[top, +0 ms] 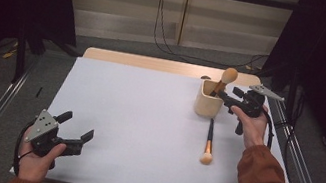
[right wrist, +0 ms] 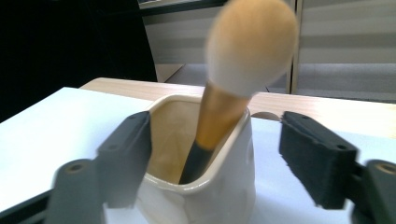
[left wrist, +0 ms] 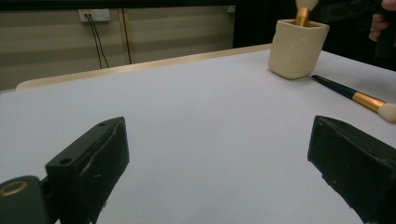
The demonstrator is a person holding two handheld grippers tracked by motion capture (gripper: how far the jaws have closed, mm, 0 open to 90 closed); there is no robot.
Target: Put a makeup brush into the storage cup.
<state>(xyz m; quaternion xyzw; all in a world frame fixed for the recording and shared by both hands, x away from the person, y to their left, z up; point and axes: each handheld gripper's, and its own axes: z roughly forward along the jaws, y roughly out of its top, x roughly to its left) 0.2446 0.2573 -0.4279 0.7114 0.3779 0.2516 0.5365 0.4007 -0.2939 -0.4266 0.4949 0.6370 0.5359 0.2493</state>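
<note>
The right hand-held gripper stands open, gripping nothing, jaws flanking the cream ceramic cup holding the fluffy gold-ferruled makeup brush; withdrawing carelessly could tip the cup; left hand-held gripper open, empty.

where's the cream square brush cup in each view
High view: the cream square ceramic cup stands right of centre on the white table, by the right gripper.
Left gripper view: top right, far beyond the jaws.
Right gripper view: bottom centre, close up between the open jaws.
Shared landmark: the gold-and-black makeup brush with the cream head standing in it.
</note>
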